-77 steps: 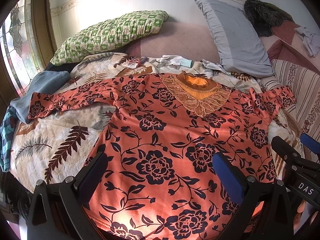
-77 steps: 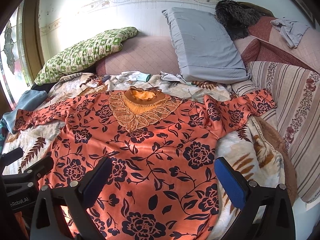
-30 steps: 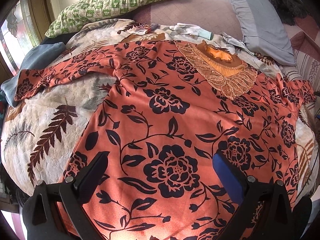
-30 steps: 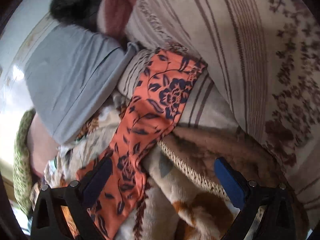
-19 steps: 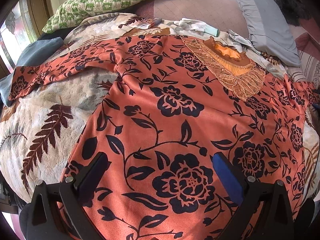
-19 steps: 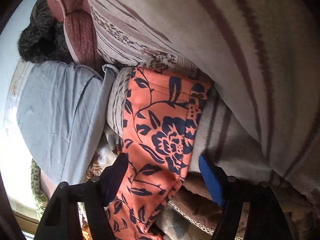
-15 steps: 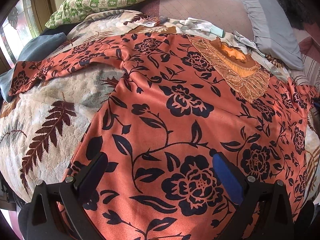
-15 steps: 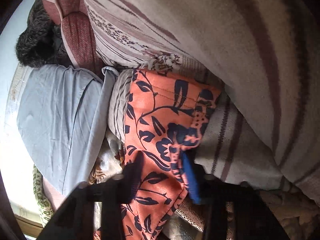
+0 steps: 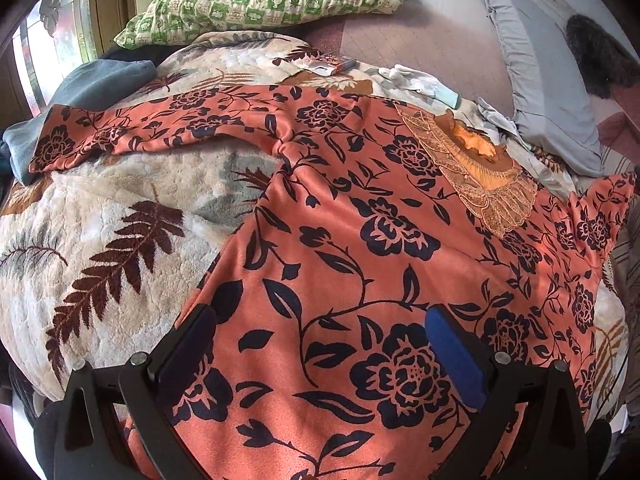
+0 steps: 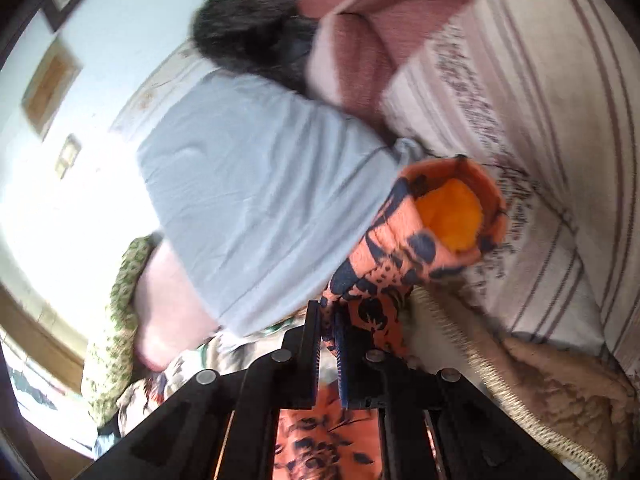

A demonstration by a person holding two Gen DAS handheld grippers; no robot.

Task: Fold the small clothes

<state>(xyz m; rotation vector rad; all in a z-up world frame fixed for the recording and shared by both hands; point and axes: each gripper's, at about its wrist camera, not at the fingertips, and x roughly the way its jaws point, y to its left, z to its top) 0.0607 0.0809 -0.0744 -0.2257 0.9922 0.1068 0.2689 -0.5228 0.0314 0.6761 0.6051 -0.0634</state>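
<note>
Your right gripper [image 10: 328,316] pinches the orange top's [image 9: 360,240] sleeve [image 10: 420,248] at the frame's middle, while your left gripper [image 9: 316,344] stays wide apart.

Home bedroom: bed under leaf-print blanket [image 9: 100,216], green checked pillow [image 9: 260,0] far left, grey pillow [image 9: 548,92] far right, wallpaper-border wall, window at left.

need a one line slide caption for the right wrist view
Right gripper shut on the sleeve of an orange flowered top, its cuff open in front of a grey pillow.
</note>
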